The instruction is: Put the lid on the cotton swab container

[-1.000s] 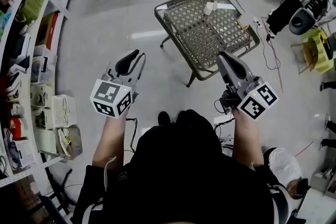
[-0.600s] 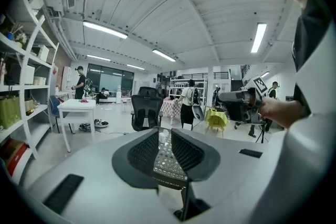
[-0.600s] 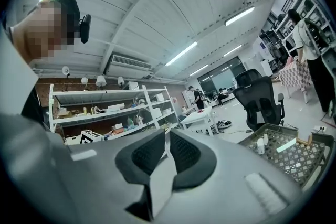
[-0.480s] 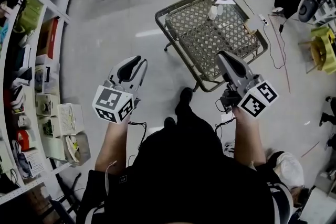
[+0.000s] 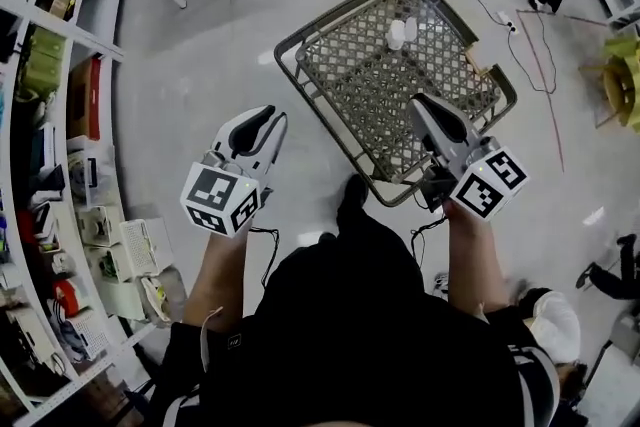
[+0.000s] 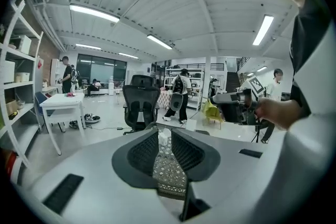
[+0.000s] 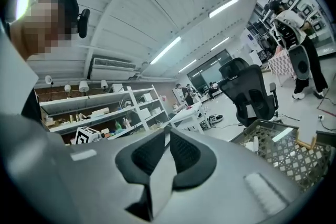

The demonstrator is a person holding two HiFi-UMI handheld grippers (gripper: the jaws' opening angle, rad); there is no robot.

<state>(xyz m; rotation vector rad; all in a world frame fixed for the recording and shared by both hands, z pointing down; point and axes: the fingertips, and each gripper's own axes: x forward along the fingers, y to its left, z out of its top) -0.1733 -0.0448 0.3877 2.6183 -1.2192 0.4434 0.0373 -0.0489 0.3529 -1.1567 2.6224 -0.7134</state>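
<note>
Over the last second we step toward the woven tabletop (image 5: 345, 65), and it now lies larger and closer under the head view than it did before. The right gripper (image 5: 421, 104) now reaches in over the near part of the tabletop, where a moment ago it only overlapped the near corner. The left gripper (image 5: 268, 118) still hangs over the floor, just off the tabletop's left edge. The small white cotton swab container (image 5: 397, 33) stands upright toward the far side of the tabletop, well apart from both grippers, and it has not moved on the weave. It also shows in the left gripper view (image 6: 164, 139), framed in the slim gap between that gripper's fingers (image 6: 139, 152), so we judge the left gripper is already aimed at it. Those fingers stand only narrowly apart and hold nothing. The right gripper's fingers (image 7: 186, 152) are closed almost tip to tip, also with nothing between them, and the container sits off to the side in their view (image 7: 254, 145). We cannot pick out the lid at this size. We judge that the task proper has not begun. The approach is nearly done, and the next need is to find the lid on the tabletop and open a pair of fingers for it.
</note>
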